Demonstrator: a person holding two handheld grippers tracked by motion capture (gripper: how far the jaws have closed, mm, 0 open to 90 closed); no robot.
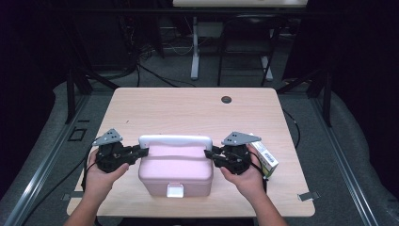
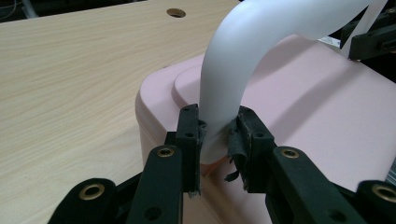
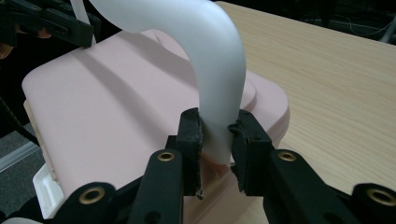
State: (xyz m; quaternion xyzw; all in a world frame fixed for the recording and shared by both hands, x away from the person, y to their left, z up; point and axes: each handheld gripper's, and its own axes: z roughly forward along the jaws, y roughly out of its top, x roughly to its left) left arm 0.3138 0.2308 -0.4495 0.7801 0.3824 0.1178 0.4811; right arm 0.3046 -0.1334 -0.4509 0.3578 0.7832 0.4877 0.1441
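Handle [image 1: 174,140]: white, arched over the pink box [image 1: 175,170], long axis running side to side between my two grippers. High view: box at the near middle of the tabletop [image 1: 188,108]; left gripper [image 1: 141,151] at the handle's left foot, right gripper [image 1: 210,153] at its right foot, both equally near. Left gripper view: my left gripper [image 2: 218,135] clenched on the handle [image 2: 233,84] just above the lid. Right gripper view: my right gripper [image 3: 217,135] likewise grasping the handle [image 3: 219,79]. Any lift must go straight up, evenly.
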